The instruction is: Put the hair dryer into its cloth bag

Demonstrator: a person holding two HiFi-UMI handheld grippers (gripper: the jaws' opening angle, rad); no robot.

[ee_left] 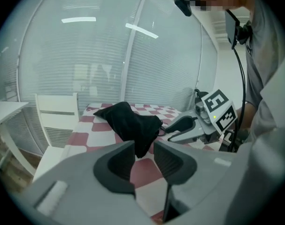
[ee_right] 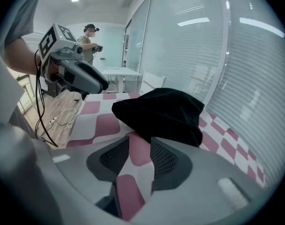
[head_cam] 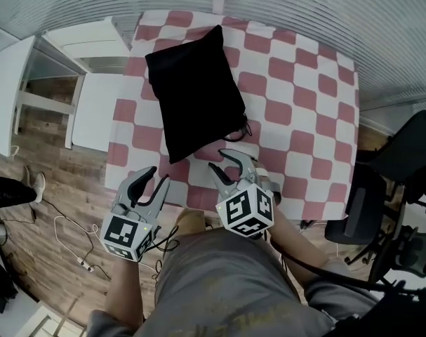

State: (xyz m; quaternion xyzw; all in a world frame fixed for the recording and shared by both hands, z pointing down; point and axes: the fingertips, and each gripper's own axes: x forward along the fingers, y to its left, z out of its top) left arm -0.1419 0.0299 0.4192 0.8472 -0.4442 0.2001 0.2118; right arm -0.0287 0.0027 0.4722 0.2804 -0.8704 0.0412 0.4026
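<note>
While hovering short of the cloth bag [head_cam: 195,90], hold both grippers low over the near edge of the worktop [head_cam: 304,118] and close on nothing yet. Note the bag lying flat on the checked cloth, toward the far left side, bulging through its middle, with a loop of drawstring [head_cam: 245,127] trailing from its near right corner. Look for the hair dryer in all 3 views and find none in the open; judge it, from the bulge, to be already inside.

Read the left gripper [head_cam: 156,176] as slightly parted, fingers holding nothing, only bare worktop showing through the gap. Read the right gripper [ee_right: 140,142] likewise as partly open and empty, its tips near the bag's near end, not touching.

Treat the remaining step, probably, as drawing the mouth shut.
- Approach the drawstring with the right gripper, the nearer of the 2.
- Pinch the cord itself, not the fabric beside it.
- Lay the left fingers flat on the bulge before pulling, to stop the whole bag from sliding over the checked cloth.
- Pull away from the mouth, along the worktop, not upward.
- Beware of a thin cord slipping between ribbed pads; close fully and check the hold before drawing.
</note>
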